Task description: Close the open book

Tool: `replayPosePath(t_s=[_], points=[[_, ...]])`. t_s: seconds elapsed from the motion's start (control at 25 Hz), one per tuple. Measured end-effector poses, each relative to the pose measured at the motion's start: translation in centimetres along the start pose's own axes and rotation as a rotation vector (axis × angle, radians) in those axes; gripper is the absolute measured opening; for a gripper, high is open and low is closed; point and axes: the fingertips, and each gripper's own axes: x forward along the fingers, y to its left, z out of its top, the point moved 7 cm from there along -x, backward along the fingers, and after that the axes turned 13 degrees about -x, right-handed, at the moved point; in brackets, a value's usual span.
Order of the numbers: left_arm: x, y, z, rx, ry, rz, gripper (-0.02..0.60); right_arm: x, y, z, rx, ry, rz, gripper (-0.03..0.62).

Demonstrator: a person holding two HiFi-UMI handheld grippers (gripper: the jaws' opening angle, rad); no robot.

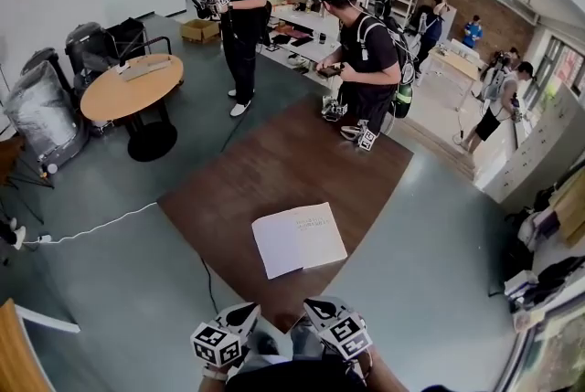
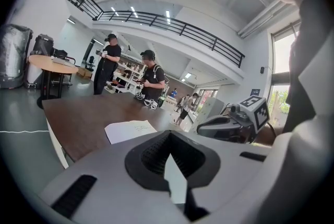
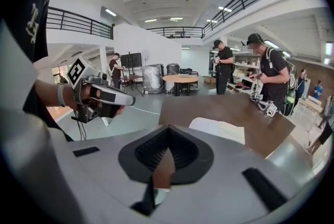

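An open book (image 1: 299, 238) with white pages lies flat on the dark brown table (image 1: 274, 162), close to the table's near edge. It also shows in the left gripper view as the book (image 2: 129, 130) and in the right gripper view as the book (image 3: 217, 130). My left gripper (image 1: 245, 317) and right gripper (image 1: 317, 308) are held close to my body, short of the book and not touching it. The jaws of both are shut with nothing between them. Each gripper view shows the other one: the right gripper (image 2: 235, 122) and the left gripper (image 3: 102, 96).
Two people (image 1: 242, 15) (image 1: 366, 61) stand at the table's far end, holding gear. A round wooden table (image 1: 132, 87) stands at the far left. A white cable (image 1: 91, 226) and a black cable (image 1: 208, 285) lie on the grey floor left of the table.
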Motion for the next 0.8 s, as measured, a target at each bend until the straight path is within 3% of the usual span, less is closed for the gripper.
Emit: replayPosePath(t_s=[0.8], points=[[7.4, -1.5, 3.7, -0.005, -0.021, 0.081, 0.003, 3.9, -9.3, -0.4, -0.027, -0.013, 0.097, -0.012]])
